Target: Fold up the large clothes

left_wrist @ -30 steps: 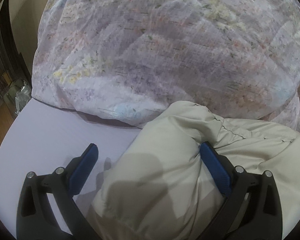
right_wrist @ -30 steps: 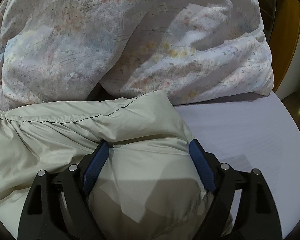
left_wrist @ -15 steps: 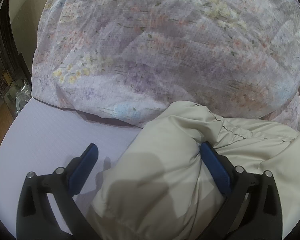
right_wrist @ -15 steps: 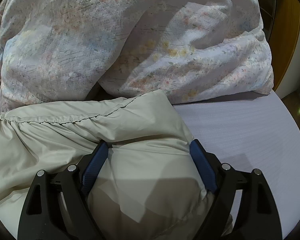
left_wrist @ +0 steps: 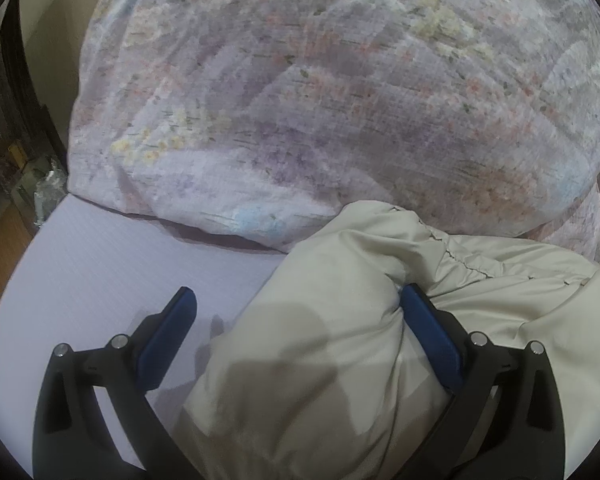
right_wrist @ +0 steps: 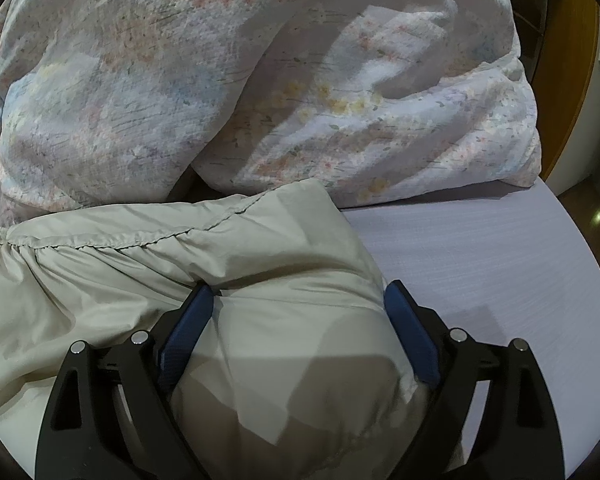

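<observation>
Lavender bedsheet [left_wrist: 100, 264] spreads under us, a floral duvet [left_wrist: 340, 100] heaped across the upper frame. Our beige padded garment [right_wrist: 180, 264] lies lengthwise from side to side, one puffy end between each pair of fingers. Our left gripper [left_wrist: 300, 308] stands wide, one pad clear of cloth. Our right gripper [right_wrist: 299, 304], its jaws just opening, straddles the other end.

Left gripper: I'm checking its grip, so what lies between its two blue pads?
In the left wrist view, bare lilac sheet beside one pad, then beige jacket.
</observation>
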`<state>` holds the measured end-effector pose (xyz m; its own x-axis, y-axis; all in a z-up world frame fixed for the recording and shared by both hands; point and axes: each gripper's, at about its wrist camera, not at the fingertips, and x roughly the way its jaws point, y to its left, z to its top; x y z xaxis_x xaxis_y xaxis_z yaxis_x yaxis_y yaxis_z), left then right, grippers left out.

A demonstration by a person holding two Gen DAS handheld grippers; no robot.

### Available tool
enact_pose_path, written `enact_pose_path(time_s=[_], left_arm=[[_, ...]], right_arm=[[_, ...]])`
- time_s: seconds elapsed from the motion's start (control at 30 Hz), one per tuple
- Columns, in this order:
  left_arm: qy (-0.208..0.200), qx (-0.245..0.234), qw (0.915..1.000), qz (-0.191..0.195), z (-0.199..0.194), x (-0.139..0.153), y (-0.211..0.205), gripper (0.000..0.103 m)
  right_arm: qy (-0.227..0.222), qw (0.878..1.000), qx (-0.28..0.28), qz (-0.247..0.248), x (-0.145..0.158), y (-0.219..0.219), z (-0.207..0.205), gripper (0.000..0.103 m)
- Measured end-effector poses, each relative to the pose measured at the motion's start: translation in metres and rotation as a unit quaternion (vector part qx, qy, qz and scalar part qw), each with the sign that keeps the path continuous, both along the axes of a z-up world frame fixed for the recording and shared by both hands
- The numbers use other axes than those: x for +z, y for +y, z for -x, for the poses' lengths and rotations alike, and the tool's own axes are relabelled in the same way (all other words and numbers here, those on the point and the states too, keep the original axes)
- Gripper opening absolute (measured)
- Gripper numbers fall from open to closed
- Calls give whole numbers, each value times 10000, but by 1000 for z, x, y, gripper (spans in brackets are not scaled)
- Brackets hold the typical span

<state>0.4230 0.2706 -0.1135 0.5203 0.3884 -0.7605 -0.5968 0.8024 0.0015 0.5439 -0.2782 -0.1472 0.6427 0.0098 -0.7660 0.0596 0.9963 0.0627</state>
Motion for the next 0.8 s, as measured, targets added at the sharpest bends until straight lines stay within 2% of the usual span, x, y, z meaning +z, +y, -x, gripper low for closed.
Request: enact_pose_path(time_s=[0.07,0.2,0.3,0.4,0.5,0.63,0.8], left_arm=[[12,53,10000,82,13,5,-4,101],[-188,-6,9984,529,57,16,-5,101],[-329,21,9963,794,92,24,-5,101],[-412,54,9964,744,135,32,-9,101],[-434,67,9968,668,166,32,-11,101],[-438,91,9929,1103,191,17,-12,100],[-472,30,9862,1589,193,-3,-21,99]], right_arm=[[78,9999,-54,-53,4,-4,7,90],[70,9993,-222,-286,20,-18,42,90],[183,9952,-432,-860,31,-39,81,90],[240,9897,-700,-1222,38,-58,116,89],[444,9793,-857,-1782,34,-82,149,89],[845,9555,-857,-2694,14,-90,164,89],[1056,9411,-602,-3154,1,-78,167,83]])
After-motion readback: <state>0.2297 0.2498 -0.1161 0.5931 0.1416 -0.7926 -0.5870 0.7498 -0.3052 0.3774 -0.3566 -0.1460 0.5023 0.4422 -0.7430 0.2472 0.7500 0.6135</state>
